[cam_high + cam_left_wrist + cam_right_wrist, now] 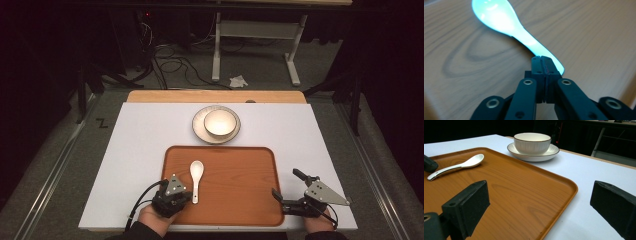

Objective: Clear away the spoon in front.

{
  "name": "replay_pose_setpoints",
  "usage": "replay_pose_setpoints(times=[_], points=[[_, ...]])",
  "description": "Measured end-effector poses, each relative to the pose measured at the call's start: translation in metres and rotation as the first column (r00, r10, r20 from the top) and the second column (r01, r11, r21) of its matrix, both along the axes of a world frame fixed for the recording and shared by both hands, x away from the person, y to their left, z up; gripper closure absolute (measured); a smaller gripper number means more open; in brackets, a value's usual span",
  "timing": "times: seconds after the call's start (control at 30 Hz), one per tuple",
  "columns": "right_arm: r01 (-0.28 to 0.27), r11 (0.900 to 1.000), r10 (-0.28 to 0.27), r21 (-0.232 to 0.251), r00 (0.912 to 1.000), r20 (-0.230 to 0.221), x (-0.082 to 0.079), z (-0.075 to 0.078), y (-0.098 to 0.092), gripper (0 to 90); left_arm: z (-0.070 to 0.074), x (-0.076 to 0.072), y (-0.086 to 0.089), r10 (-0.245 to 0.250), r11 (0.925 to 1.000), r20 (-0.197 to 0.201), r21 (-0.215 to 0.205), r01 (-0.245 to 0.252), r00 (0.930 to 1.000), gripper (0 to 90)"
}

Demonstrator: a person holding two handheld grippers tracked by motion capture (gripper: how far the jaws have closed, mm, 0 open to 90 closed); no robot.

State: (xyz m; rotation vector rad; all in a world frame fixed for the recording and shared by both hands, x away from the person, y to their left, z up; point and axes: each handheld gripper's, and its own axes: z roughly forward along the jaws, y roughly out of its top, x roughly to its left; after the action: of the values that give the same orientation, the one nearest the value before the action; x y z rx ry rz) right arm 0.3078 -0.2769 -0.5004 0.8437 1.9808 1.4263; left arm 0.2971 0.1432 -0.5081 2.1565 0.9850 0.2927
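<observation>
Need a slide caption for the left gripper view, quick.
Left gripper, jaws shut together, tips at the handle end of a white spoon lying on the wooden tray.

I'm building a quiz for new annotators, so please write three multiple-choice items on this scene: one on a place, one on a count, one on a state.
1. Where does the white spoon lie?
A. In the bowl
B. On the wooden tray
C. On the bare white tabletop

2. How many bowls stand on the plate?
A. One
B. Two
C. Three

3. How do the jaws of the right tool stand?
A. Shut on the spoon
B. Shut on the tray's rim
C. Open, with the tray's right edge passing between them

Key: 1 B, the high view shows the spoon on the tray's left part. 2 A, a single white bowl sits on the plate beyond the tray. 3 C, the right gripper view shows both pads wide apart, gripping nothing.
</observation>
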Motion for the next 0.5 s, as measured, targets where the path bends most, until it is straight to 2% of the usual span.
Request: replay_pose_setpoints(times=[0.13,0.2,0.33,0.37,0.5], points=[[0.003,1.0,-0.003,0.0,1.0,0.001,0.0,0.0,0.0,2.9,0.005,0.002,0.014,0.047,0.998,0.025,-0.044,-0.046,0.9986,79.5],[0.002,1.0,-0.002,-0.001,1.0,0.0,0.0,0.0,0.0,2.9,0.008,0.002,0.023,0.08,0.9947,0.059,-0.07,-0.076,0.9951,72.0],[0.001,1.0,-0.001,-0.002,1.0,0.0,0.0,0.0,0.0,2.9,0.015,0.004,0.046,0.158,0.983,0.121,-0.113,-0.145,0.98,57.0],[0.001,1.0,-0.001,-0.002,1.0,0.0,0.0,0.0,0.0,2.9,0.017,0.005,0.054,0.179,0.9776,0.139,-0.136,-0.16,0.974,54.3],[0.002,1.0,-0.002,0.0,1.0,-0.001,0.0,0.0,0.0,2.9,0.02,0.004,0.074,0.231,0.9624,0.172,-0.186,-0.199,0.9577,43.2]])
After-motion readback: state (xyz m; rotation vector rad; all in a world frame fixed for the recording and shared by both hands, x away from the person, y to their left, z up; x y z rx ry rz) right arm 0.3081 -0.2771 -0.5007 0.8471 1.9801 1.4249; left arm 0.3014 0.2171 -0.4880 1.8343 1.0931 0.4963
